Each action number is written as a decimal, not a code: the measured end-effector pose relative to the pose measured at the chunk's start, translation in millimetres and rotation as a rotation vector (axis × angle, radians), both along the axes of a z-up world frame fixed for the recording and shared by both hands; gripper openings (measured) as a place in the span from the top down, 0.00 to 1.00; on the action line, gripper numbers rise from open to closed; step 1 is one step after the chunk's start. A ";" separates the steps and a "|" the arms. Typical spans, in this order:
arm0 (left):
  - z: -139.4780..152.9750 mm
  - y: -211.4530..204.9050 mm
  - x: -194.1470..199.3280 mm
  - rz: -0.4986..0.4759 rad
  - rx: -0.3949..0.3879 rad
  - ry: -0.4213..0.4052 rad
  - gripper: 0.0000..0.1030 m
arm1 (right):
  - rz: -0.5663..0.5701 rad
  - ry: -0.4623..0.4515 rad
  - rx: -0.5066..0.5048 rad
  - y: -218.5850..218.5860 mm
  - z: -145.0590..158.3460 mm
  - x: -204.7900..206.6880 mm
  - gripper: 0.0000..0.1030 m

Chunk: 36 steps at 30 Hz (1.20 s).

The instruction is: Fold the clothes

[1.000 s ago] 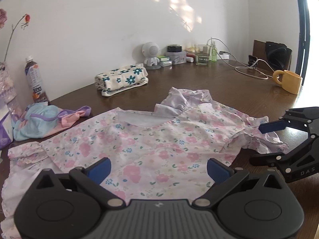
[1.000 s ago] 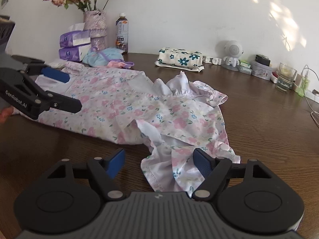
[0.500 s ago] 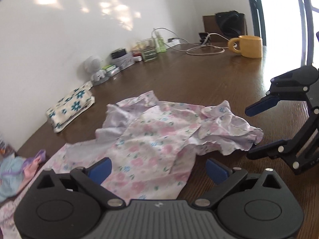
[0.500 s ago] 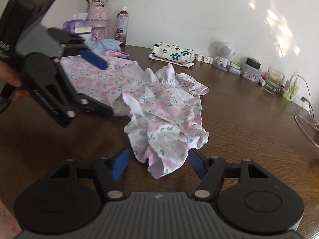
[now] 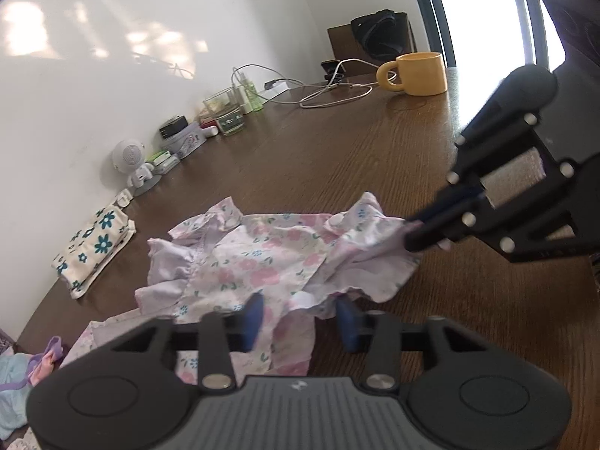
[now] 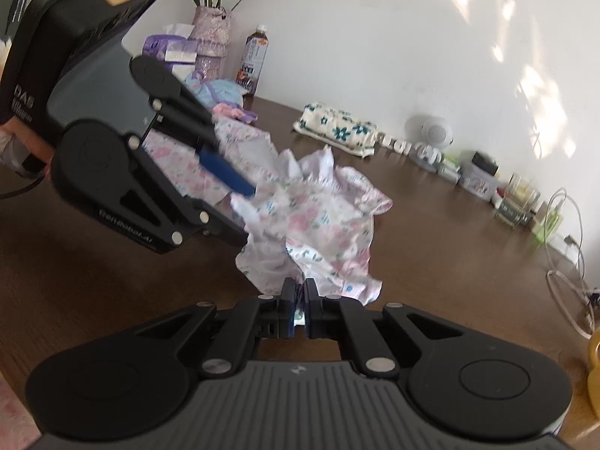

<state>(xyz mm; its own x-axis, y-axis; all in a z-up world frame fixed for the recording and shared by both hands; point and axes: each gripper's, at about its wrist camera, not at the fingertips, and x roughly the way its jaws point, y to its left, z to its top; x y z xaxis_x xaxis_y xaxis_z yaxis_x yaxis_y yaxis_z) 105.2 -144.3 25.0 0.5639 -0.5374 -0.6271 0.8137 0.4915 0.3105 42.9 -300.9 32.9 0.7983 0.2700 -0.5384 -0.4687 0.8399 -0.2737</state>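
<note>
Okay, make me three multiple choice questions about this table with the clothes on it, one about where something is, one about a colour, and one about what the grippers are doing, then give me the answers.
1. Where does the folded floral cloth lie?
A. on top of the pink floral garment
B. on the table near the wall, apart from the garment
C. inside the mug

2. What colour is the mug?
A. yellow
B. blue
C. white

3. How is the right gripper?
A. wide open above bare wood
B. shut on the bottle
C. shut on the pink floral garment

Answers:
1 B: bare wood of the table shows between the cloth and the garment.
2 A: the mug by the cables is plainly yellow.
3 C: its blue pads meet with a bit of fabric pinched between them, while the left gripper has its pads apart around the garment's edge.
</note>
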 end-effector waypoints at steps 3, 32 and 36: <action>6.2 2.1 9.9 0.028 -0.082 0.071 0.80 | 0.008 -0.032 -0.003 -3.0 12.0 9.6 0.96; -11.5 17.0 73.2 0.328 -0.298 0.335 0.89 | -0.064 0.001 0.250 -18.2 4.5 59.3 0.74; -12.1 16.0 70.5 0.320 -0.288 0.326 0.89 | -0.111 0.025 0.246 -16.6 -8.4 76.0 0.74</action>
<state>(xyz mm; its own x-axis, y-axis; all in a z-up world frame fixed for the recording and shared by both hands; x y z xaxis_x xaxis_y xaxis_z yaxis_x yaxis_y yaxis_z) 175.8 -128.3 13.0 0.5282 -0.5467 -0.6497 0.6413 0.7584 -0.1168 118.9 -317.5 24.4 0.8175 0.3066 -0.4874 -0.3742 0.9263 -0.0448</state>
